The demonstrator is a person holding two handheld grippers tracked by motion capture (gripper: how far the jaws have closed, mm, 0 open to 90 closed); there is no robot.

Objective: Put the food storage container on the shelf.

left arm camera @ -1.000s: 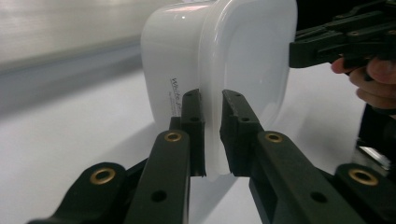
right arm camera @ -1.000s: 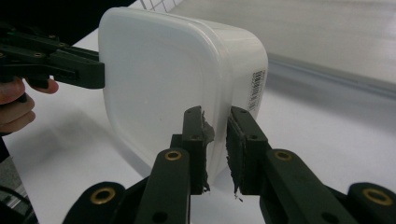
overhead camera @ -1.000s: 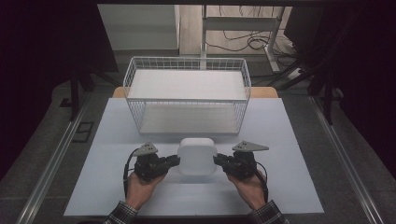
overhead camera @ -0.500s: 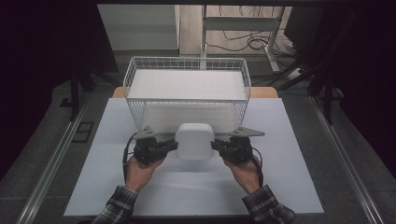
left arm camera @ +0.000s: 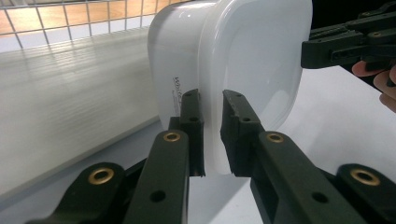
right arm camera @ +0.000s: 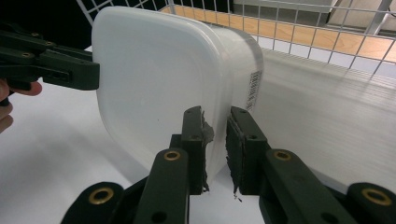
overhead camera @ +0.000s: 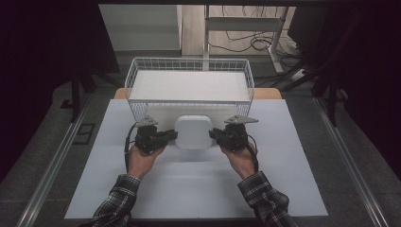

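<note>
A white plastic container (overhead camera: 193, 132) with a rounded square lid hangs just above the table, held between both grippers. My left gripper (overhead camera: 174, 135) is shut on its left rim. In the left gripper view the jaws (left arm camera: 211, 100) pinch the lid's edge of the container (left arm camera: 243, 56). My right gripper (overhead camera: 213, 135) is shut on the opposite rim; its own view shows the jaws (right arm camera: 217, 116) clamped on the container (right arm camera: 154, 74), whose side carries a barcode label. The container sits close in front of the wire basket's near wall.
A white wire basket (overhead camera: 189, 100) with a pale ribbed floor stands at the back of the white table mat (overhead camera: 283, 179). The table's wooden edge shows behind the basket. Dark floor, metal rails and cables surround the table.
Both hands have carried the container away from the person toward the basket and slightly upward. It now sits right by the basket's front wall. Both grips look the same.
</note>
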